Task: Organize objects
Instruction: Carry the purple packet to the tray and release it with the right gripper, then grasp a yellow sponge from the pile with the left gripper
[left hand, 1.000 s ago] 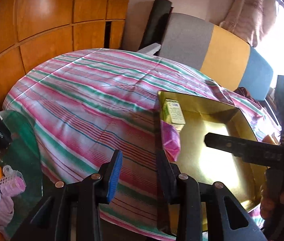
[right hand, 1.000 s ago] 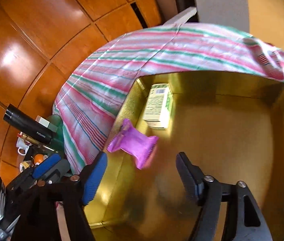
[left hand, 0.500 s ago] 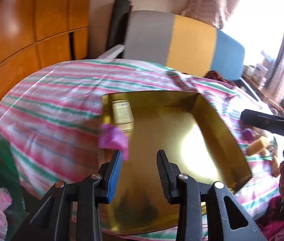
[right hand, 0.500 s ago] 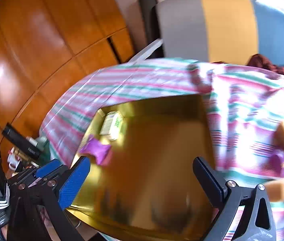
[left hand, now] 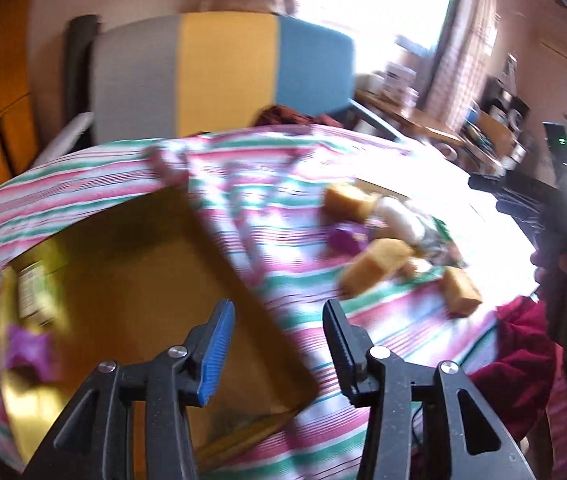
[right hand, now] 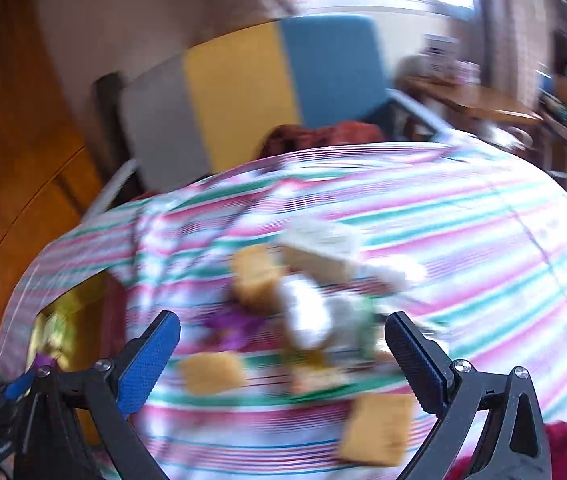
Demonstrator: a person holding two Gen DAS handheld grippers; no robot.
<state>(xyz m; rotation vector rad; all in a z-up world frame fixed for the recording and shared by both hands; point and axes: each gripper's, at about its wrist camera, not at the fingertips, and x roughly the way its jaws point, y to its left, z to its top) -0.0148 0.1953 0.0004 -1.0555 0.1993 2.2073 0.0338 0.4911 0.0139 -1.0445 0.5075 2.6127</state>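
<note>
Striped cloth [right hand: 463, 216]: covers the whole work surface, so tray and loose items share one level.
Gold tray [left hand: 123, 280]: sits at the cloth's left side, evidently the collecting place; a small carton [left hand: 29, 292] and a purple wrapped piece [left hand: 27, 350] lie at its left edge.
Loose pile [right hand: 307, 304]: tan blocks, white pieces and a purple wrapper lie clustered on the cloth to the right of the tray, not yet sorted; blur hides what each one is.
Right gripper [right hand: 283, 356]: jaws spread wide and empty, framing the pile, probably readied for a pick.
Left gripper [left hand: 279, 348]: jaws have just been opening, nothing between them, above the tray's right wall.
</note>
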